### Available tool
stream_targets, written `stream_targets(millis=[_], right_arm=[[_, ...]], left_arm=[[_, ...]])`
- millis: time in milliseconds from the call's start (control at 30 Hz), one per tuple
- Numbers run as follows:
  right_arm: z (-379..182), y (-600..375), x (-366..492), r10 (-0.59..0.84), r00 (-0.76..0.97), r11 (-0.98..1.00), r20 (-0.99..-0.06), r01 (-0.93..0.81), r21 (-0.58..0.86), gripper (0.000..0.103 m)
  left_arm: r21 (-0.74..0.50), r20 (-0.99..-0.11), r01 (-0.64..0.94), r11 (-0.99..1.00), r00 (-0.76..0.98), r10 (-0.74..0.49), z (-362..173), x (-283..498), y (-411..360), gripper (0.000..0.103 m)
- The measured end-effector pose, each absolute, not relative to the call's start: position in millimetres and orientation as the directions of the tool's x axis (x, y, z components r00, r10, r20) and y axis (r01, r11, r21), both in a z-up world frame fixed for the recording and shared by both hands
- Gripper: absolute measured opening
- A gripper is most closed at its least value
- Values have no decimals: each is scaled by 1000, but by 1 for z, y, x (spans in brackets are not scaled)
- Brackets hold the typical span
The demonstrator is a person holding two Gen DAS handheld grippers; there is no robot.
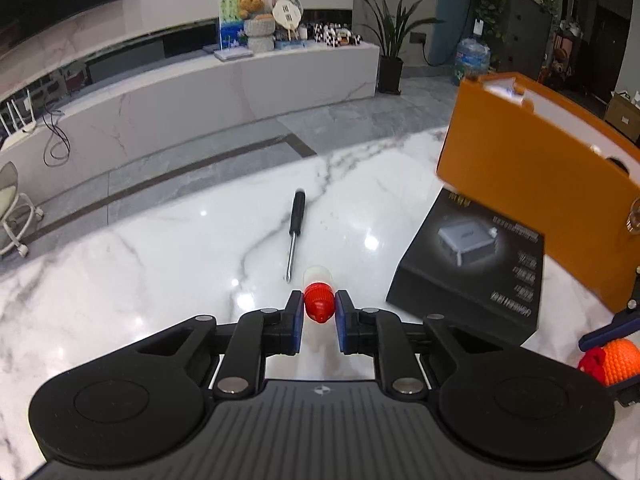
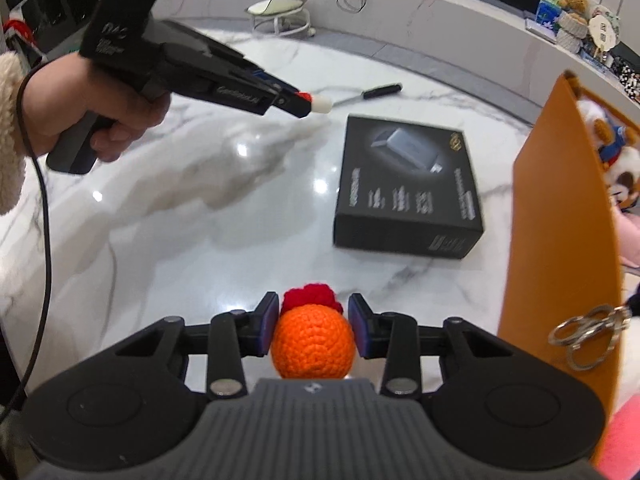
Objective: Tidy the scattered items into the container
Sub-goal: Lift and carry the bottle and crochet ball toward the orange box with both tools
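My left gripper [image 1: 319, 308] is shut on a small clear bottle with a red cap [image 1: 318, 276], held a little above the marble table [image 1: 160, 264]. The right wrist view shows that bottle [image 2: 321, 105] sticking out past the left gripper's tips. My right gripper [image 2: 313, 320] is shut on an orange crochet ball with a red tuft [image 2: 312, 344], its blue pads pressing both sides. Whether the ball rests on the table is unclear. An orange container [image 1: 532, 184] [image 2: 560, 240] stands at the right. A black screwdriver [image 1: 295, 228] [image 2: 376, 93] lies ahead on the table.
A flat black product box [image 1: 472, 264] [image 2: 408, 184] lies between the grippers and the container. Plush toys [image 2: 608, 140] sit inside the container, and key rings [image 2: 588, 336] hang by its near side. A person's hand [image 2: 100, 120] holds the left gripper.
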State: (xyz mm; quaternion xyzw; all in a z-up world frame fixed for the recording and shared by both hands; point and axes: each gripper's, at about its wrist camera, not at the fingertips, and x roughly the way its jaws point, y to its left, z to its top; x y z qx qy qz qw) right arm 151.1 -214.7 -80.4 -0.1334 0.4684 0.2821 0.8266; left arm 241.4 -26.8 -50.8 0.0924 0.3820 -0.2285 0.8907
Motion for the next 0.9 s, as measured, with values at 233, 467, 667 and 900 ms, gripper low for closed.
stream_targets(millis=[233, 467, 667, 900], right_arm=[[-66, -221, 151, 352, 435, 815, -828, -578, 43, 41], [-48, -221, 144, 363, 472, 825, -803, -563, 41, 41], [-27, -230, 138, 369, 519, 841, -771, -539, 40, 41], [-10, -243, 134, 364, 561, 860, -744, -509, 37, 41]], left_arm=[[-4, -688, 486, 874, 634, -355, -24, 233, -37, 19], [-8, -650, 493, 870, 658, -379, 0, 223, -51, 19], [-16, -613, 519, 855, 671, -418, 20, 214, -70, 19], [-24, -573, 550, 835, 677, -462, 37, 205, -98, 19]])
